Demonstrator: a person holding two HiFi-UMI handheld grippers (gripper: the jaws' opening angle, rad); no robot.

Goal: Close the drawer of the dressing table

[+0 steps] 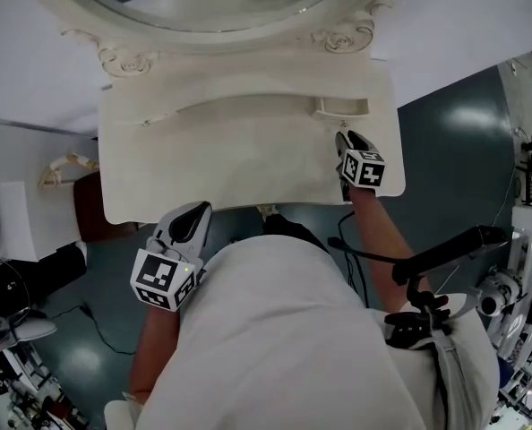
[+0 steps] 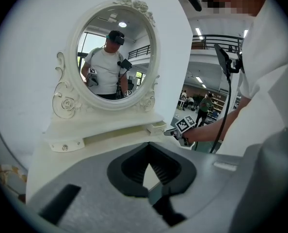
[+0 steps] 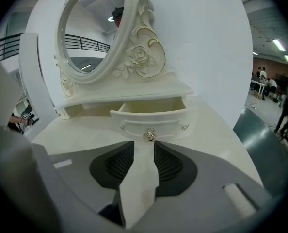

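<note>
The cream dressing table (image 1: pixel 239 164) has a small right-hand drawer (image 1: pixel 342 107) standing pulled out, empty inside. In the right gripper view this drawer (image 3: pixel 151 120) fills the centre, its metal knob (image 3: pixel 149 135) just beyond my right gripper (image 3: pixel 144 143). The jaws are open, with nothing between them and a strip of tabletop showing through. From the head view the right gripper (image 1: pixel 345 143) points at the drawer front. My left gripper (image 1: pixel 194 211) hovers at the table's front edge, shut and empty. The left gripper view (image 2: pixel 149 148) shows the drawer (image 2: pixel 157 126) and the right gripper (image 2: pixel 177 132) beside it.
An oval mirror (image 2: pixel 116 57) in a carved frame rises at the back of the table against a white wall. A matching left drawer (image 2: pixel 65 143) is shut. A dark brown seat (image 1: pixel 89 206) stands left of the table on the dark floor (image 1: pixel 454 150).
</note>
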